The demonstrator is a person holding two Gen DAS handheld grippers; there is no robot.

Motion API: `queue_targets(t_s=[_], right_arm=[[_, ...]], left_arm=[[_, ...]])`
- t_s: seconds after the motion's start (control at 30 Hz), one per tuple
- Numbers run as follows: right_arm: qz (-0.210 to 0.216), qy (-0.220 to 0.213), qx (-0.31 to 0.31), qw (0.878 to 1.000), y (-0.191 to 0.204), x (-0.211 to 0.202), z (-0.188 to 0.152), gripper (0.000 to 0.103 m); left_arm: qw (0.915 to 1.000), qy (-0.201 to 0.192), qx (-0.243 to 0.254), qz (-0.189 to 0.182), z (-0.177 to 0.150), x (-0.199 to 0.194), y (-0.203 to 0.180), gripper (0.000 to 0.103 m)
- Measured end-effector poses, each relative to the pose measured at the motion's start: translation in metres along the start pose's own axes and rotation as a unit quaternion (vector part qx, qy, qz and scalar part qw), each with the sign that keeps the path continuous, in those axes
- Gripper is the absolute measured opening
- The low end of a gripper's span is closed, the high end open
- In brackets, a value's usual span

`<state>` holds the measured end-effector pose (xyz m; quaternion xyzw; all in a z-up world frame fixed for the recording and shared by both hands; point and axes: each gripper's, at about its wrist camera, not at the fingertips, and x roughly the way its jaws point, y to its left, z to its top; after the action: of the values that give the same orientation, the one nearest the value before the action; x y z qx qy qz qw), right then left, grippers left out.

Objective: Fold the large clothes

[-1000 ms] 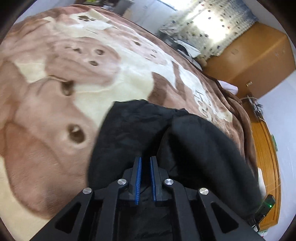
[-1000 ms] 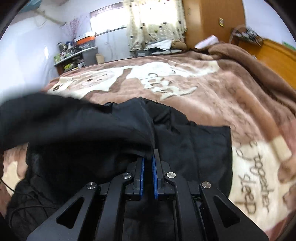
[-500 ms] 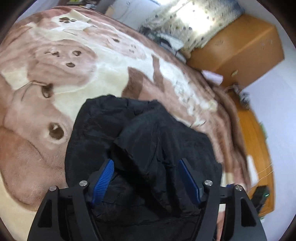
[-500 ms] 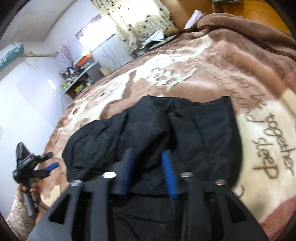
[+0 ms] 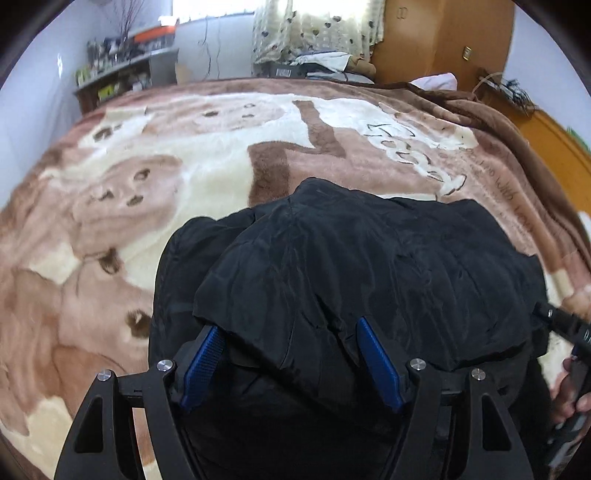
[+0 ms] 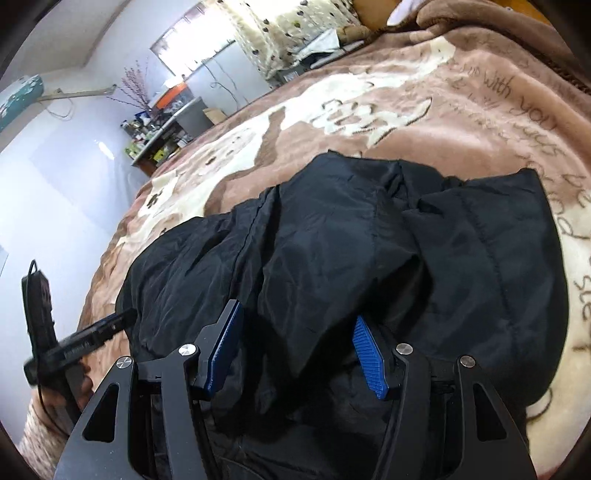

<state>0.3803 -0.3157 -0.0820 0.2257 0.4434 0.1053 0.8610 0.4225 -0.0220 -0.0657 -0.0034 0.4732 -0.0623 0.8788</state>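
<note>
One bed fills the room, covered by a brown and cream plush blanket [image 5: 207, 177] printed with bears and script; a curtained window [image 5: 317, 26], cluttered shelf [image 5: 122, 62] and wooden wardrobe [image 5: 443, 37] stand beyond. Black garment [image 5: 369, 266] lies bunched on the blanket. Left gripper [image 5: 291, 365] angles downward, jaws apart over the fabric. Right gripper [image 6: 295, 347] likewise angled down, jaws opening, a fold lying loose between them.

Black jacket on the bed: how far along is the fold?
Done: the black jacket lies doubled over on the brown blanket, upper layer bunched and creased. In hand: nothing; the left gripper is open, and the right gripper has its jaws opening, cloth between the pads but not pinched. Left: flatten the lumpy top layer and likely fold again.
</note>
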Motion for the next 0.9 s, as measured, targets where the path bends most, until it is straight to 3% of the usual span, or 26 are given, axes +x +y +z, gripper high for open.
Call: queue_targets(t_s=[0.03,0.1,0.13,0.17,0.23,0.37,0.63,0.9], right_arm=[[-0.014,-0.002,-0.005,1.0,0.002,0.001,0.001,0.054],[-0.041,-0.017,-0.019,0.999,0.007,-0.003,0.001,0.03],[-0.048,-0.026,-0.025,0.998,0.008,-0.006,0.001,0.013],[-0.048,-0.034,-0.031,0.998,0.009,-0.009,0.001,0.012],[-0.049,-0.046,-0.045,0.997,0.013,-0.016,0.0,0.007],[-0.065,-0.074,-0.092,0.991,0.027,-0.032,-0.001,0.006],[-0.058,-0.098,-0.092,0.989,0.041,-0.062,-0.014,0.006],[-0.087,-0.029,-0.052,0.994,0.017,-0.025,-0.048,0.006]], left_arm=[[1.0,-0.002,0.001,0.001,-0.002,0.001,-0.001,0.072],[0.9998,-0.008,0.011,0.015,-0.002,0.001,-0.004,0.062],[0.9991,-0.017,0.028,0.028,-0.003,0.0,-0.007,0.053],[0.9982,-0.025,0.041,0.036,-0.003,-0.002,-0.011,0.038],[0.997,-0.028,0.055,0.048,-0.003,-0.001,-0.013,0.025],[0.9959,-0.036,0.069,0.048,-0.003,-0.006,-0.016,0.016],[0.9941,-0.046,0.082,0.054,-0.004,-0.008,-0.02,0.014],[0.994,-0.02,0.092,0.056,-0.016,0.013,-0.01,0.013]])
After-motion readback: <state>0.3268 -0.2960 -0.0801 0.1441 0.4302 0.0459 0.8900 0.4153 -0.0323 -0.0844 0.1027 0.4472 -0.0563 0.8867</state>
